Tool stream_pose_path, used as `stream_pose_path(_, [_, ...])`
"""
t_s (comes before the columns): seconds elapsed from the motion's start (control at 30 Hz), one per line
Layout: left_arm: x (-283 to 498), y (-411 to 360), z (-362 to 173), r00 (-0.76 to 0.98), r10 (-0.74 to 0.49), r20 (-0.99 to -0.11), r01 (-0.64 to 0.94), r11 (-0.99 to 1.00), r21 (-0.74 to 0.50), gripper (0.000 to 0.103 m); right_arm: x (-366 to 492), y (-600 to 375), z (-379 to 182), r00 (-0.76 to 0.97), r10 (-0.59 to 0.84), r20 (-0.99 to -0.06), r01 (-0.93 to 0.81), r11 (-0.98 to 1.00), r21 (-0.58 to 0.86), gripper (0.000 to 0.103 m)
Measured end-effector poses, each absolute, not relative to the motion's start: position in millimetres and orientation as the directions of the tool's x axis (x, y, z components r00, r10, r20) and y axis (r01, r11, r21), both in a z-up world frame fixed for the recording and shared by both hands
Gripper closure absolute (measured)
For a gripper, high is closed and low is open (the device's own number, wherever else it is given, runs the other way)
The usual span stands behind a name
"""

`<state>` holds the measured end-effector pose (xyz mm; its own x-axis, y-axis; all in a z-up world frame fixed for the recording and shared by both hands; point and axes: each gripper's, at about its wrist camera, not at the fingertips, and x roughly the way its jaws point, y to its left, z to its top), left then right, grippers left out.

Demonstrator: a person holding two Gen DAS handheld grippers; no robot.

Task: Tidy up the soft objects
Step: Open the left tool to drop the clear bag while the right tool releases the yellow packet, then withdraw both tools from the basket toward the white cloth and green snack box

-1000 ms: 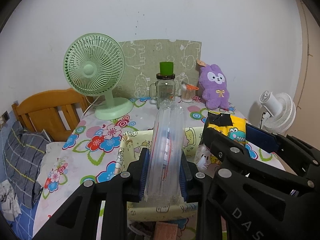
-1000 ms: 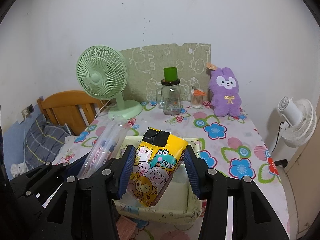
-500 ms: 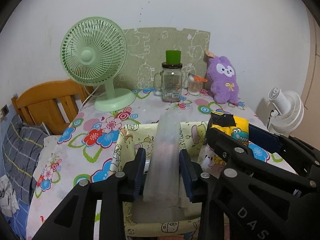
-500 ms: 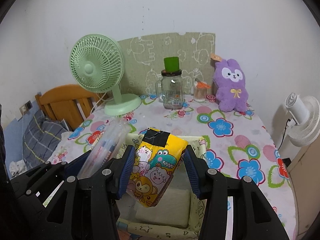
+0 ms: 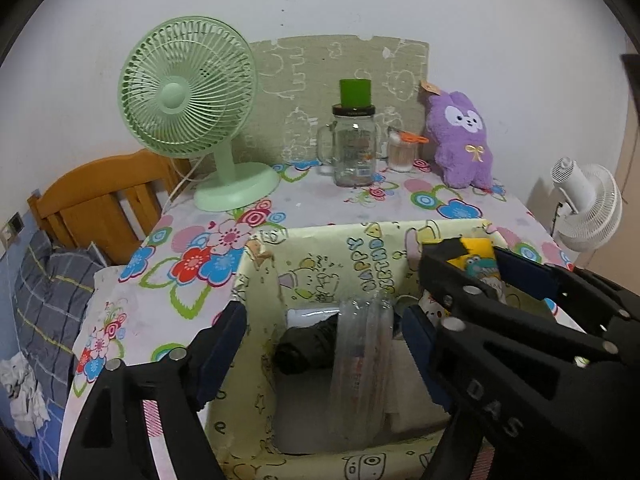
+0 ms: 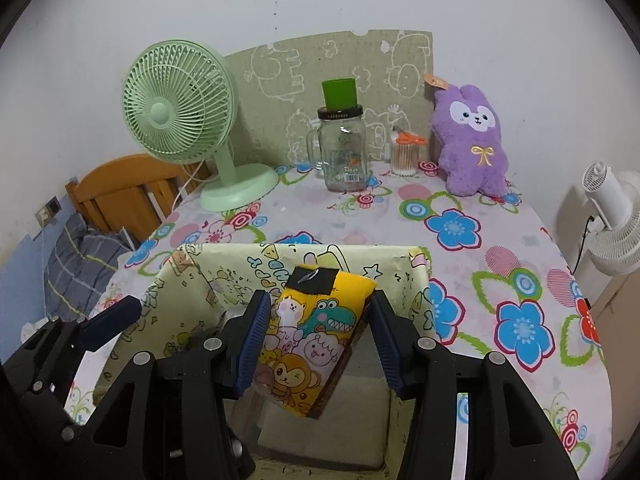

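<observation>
The task looks partway done: the left gripper, jaws opening and clear of the pads, has the clear crinkly plastic sleeve dropping into the pale yellow cartoon-print fabric bin. Already inside lie a dark rolled item, possibly an umbrella, and white padding. Left to do: the right gripper clamps the yellow cartoon-animal soft pack above the bin; the purple plush rabbit sits on the flowered tablecloth.

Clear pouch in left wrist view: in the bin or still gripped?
In the bin, released. The clear pouch stands inside the bin, and the opening left gripper has pads clear of both its sides.
</observation>
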<state>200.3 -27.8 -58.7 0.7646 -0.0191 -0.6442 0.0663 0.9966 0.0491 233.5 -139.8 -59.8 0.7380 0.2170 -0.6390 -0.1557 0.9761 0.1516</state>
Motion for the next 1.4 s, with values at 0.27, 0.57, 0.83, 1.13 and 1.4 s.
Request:
stream_pose_path(0.27, [199.4, -30.7, -60.1, 0.761, -0.038, -0.648, 0.086, 0.995, 0.042, 0.011, 231.7, -138.8, -62.2, 0.744, 0.249, -0.62, -0.174, 0.968, 0.179, 0.018])
stream_pose_path(0.57, [188.9, -31.5, -53.1, 0.777, -0.023, -0.629, 0.072, 0.996, 0.053, 0.006, 221.5, -136.3, -53.4, 0.751, 0.238, -0.615, -0.179, 0.971, 0.158, 0.013])
stream_pose_path(0.83, [172.4, -35.9, -41.6, 0.798, -0.031, -0.602, 0.081, 0.995, 0.055, 0.002, 200.9, -143.7, -39.8, 0.774, 0.209, -0.598, -0.15, 0.978, 0.148, 0.008])
stream_pose_path(1.13, [148.2, -40.5, -31.5, 0.815, -0.055, -0.576, 0.094, 0.995, 0.038, 0.001, 173.4, -151.7, -26.1, 0.796, 0.18, -0.578, -0.131, 0.983, 0.125, 0.007])
stream_pose_path(1.4, [125.9, -42.1, -23.7, 0.829, -0.075, -0.554, 0.111, 0.993, 0.031, 0.0, 147.4, -154.8, -15.6, 0.815, 0.163, -0.557, -0.119, 0.986, 0.114, 0.003])
